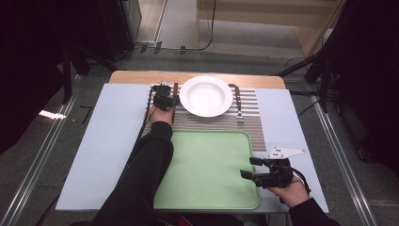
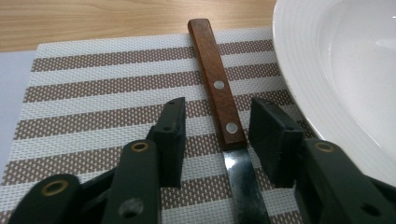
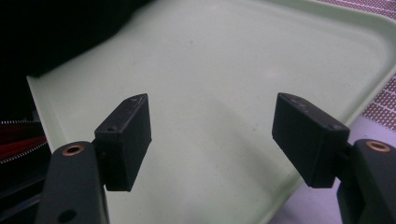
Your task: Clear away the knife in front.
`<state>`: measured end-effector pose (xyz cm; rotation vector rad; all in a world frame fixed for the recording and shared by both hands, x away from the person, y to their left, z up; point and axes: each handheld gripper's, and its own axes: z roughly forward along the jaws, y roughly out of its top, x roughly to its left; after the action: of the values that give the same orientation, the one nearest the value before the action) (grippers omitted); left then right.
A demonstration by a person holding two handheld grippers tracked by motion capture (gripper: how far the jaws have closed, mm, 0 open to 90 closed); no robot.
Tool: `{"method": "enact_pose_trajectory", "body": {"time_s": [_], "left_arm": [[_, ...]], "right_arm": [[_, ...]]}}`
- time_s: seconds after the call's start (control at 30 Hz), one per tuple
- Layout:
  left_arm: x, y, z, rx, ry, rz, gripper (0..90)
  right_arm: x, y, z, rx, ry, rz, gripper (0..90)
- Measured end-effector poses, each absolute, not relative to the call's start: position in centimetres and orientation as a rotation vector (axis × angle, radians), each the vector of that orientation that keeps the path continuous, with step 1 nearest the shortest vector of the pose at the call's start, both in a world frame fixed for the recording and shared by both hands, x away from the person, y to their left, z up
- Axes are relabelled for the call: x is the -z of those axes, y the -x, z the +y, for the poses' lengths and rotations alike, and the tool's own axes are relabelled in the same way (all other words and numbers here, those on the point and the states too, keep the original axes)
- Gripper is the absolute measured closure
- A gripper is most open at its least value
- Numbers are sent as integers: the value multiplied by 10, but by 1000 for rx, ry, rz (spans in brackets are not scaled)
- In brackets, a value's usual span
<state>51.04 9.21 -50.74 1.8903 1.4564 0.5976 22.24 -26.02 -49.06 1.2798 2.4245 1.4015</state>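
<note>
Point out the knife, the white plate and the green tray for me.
knife (image 2: 217, 84), left gripper view, middle of its wooden handle.
white plate (image 1: 205, 96), high view, bare centre of the bowl.
green tray (image 1: 207, 165), high view, bare floor of the tray.

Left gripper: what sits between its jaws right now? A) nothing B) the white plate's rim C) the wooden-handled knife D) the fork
C: in the left gripper view the knife lies on the striped placemat between the left gripper jaws, which don't yet touch it.

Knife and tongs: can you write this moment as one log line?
left tongs: open, astride knife on striped placemat, pads not touching | right tongs: open over green tray | plate: beside knife
</note>
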Motion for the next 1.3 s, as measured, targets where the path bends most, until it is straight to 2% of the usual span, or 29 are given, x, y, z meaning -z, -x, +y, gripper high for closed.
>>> {"method": "enact_pose_trajectory", "body": {"time_s": [0.1, 0.3, 0.33, 0.6, 0.97, 1.03, 1.3], "left_arm": [[508, -510, 91, -606, -1888, 1458, 611], [507, -511, 87, -621, -1882, 1503, 627], [507, -511, 86, -614, -1881, 1501, 653], [510, -507, 78, -694, -1873, 1517, 660], [510, -506, 78, -696, -1863, 1527, 668], [510, -506, 78, -703, -1854, 1541, 742], [510, -506, 77, -706, -1839, 1556, 748]], "right_arm": [[491, -222, -260, -1402, -1281, 2424, 272], [490, -222, -261, -1401, -1279, 2423, 272], [490, -222, -261, -1399, -1282, 2423, 272], [491, -222, -261, -1395, -1289, 2422, 272], [490, -222, -261, -1398, -1285, 2423, 271], [490, -222, -261, -1397, -1283, 2424, 272], [490, -223, -262, -1397, -1282, 2423, 272]]}}
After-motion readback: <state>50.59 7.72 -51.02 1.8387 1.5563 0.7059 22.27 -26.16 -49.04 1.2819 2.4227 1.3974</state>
